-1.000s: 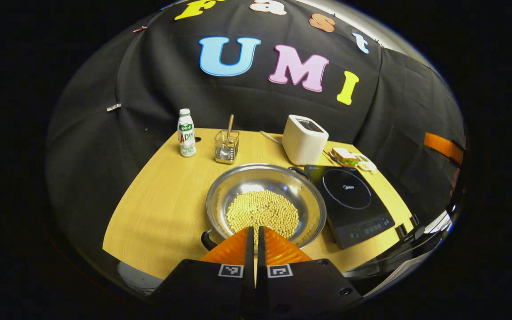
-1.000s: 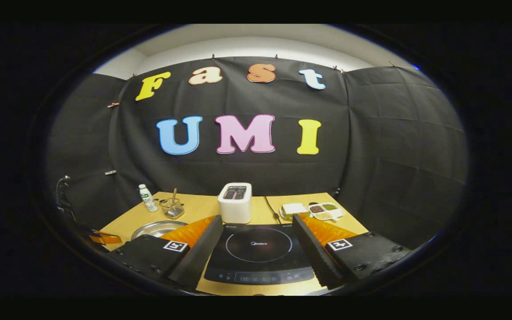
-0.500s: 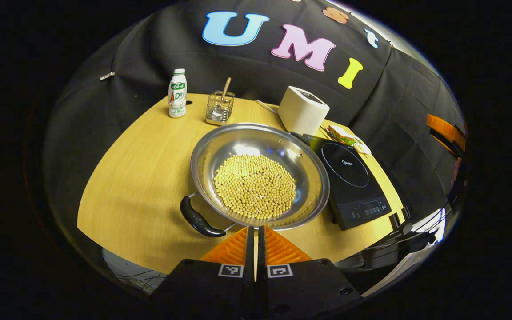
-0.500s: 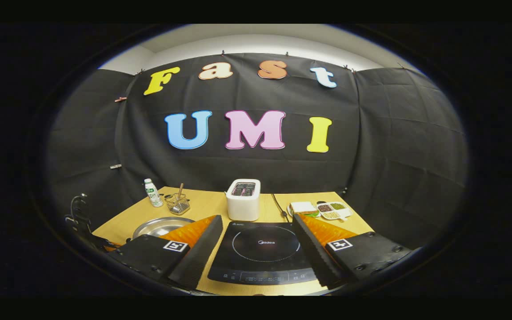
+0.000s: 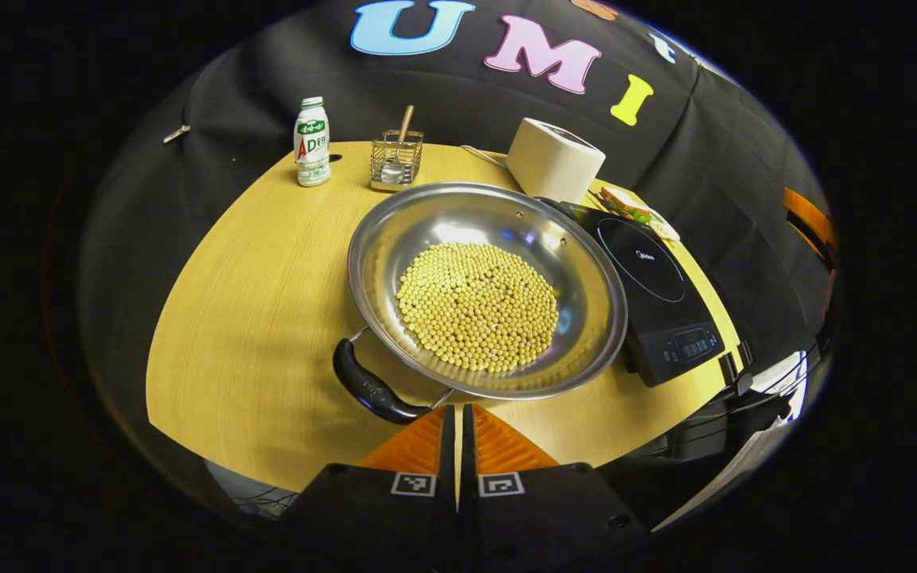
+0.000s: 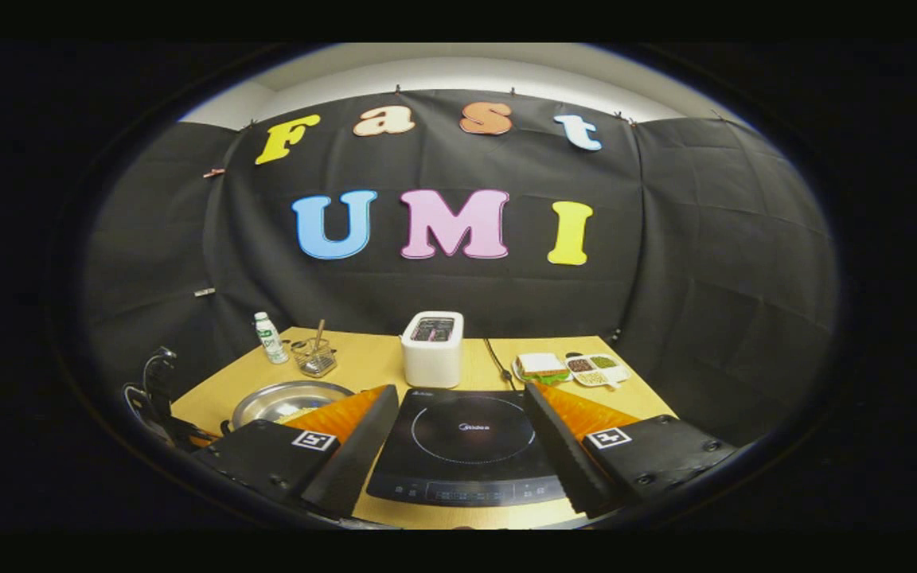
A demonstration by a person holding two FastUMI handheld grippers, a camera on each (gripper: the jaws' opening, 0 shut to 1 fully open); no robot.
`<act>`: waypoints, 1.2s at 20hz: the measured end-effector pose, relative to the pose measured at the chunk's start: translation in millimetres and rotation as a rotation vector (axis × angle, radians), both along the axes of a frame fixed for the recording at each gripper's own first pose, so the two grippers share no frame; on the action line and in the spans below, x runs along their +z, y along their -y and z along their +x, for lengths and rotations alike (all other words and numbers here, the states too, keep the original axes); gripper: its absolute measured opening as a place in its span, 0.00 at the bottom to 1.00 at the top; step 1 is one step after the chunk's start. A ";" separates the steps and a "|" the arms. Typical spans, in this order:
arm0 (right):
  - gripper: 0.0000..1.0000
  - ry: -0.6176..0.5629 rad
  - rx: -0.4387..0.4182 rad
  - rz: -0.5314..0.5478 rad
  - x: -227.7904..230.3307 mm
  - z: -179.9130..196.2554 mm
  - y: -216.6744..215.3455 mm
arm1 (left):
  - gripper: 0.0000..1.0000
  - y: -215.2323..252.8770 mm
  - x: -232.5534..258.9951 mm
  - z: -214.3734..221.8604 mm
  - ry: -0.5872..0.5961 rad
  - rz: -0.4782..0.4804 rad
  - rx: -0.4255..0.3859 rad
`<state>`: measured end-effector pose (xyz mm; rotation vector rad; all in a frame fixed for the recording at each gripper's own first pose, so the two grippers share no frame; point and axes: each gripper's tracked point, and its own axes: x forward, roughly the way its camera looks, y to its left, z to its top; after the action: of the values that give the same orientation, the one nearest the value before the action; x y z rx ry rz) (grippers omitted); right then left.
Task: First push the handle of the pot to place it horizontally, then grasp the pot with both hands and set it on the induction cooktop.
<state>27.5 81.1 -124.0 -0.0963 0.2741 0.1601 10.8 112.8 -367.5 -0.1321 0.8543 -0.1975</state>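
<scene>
Pot (image 5: 486,286) left of cooktop (image 5: 653,298) — toaster (image 5: 554,159) behind; beans (image 5: 478,306) in pot.

- The wooden counter (image 5: 251,278) carries everything.
- The pot (image 5: 486,286) of beans sits mid-counter.
- Induction cooktop (image 5: 653,290): just beside the pot.
- White toaster (image 5: 554,159): behind the pot.
- Wire basket (image 5: 395,159) and bottle (image 5: 311,142): behind the pot, well apart from it.
- Sandwich plate (image 6: 542,368) and snack tray (image 6: 595,369): beyond the cooktop from the pot.
</scene>
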 end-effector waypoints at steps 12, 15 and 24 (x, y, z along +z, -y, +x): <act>0.98 -0.016 -0.037 -0.007 -11.4 12.6 4.6 | 0.05 -29.5 -13.3 22.2 -0.049 0.089 -0.016; 0.98 -0.021 -0.037 -0.008 -14.0 16.8 0.2 | 0.05 -42.8 -16.2 29.0 -0.054 0.111 -0.006; 0.98 -0.041 -0.019 -0.022 -23.9 23.7 -16.6 | 0.05 -81.9 -22.7 57.1 -0.061 0.084 0.094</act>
<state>51.3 97.6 -148.0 -0.1127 0.3177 0.1400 67.9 194.7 -390.2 -0.0998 0.9139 -0.0700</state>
